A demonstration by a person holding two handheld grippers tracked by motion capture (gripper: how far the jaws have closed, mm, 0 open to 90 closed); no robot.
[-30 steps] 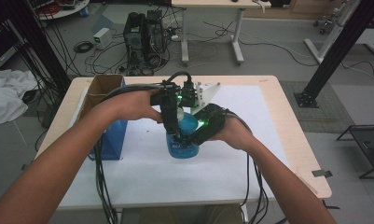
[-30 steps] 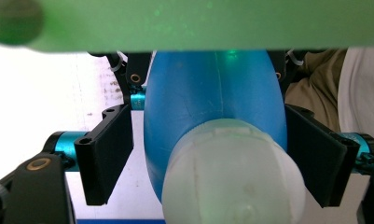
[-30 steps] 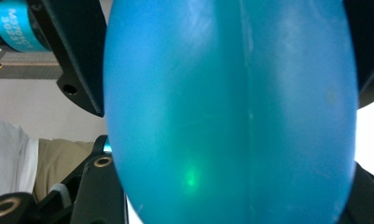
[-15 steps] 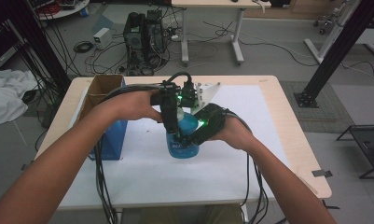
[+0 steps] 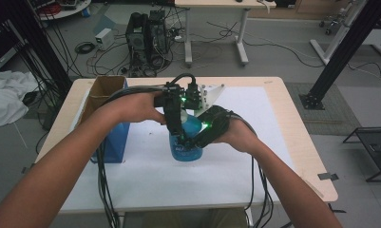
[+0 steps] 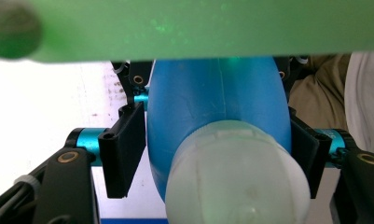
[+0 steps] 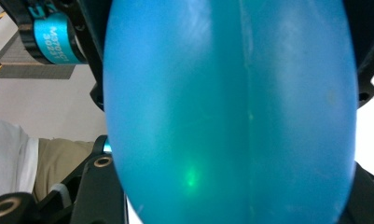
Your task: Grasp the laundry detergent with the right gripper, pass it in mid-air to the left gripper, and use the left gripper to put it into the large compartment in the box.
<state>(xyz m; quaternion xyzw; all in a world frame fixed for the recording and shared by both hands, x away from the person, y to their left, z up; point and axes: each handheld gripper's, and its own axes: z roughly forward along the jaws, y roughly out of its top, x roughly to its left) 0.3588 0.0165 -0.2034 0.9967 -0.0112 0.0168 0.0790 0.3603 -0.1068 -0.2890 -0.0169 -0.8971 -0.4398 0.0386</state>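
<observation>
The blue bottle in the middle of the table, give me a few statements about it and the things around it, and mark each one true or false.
1. The blue bottle stands on the table's white sheet. True.
2. The left hand-held gripper has its jaws on either side of the bottle. True.
3. The bottle's cap is red. False: it is whitish and translucent.
4. The cardboard box sits at the table's right edge. False: it sits at the left, open at the top.
5. The right hand-held gripper lies far from the bottle. False: it is right up against the bottle.
</observation>
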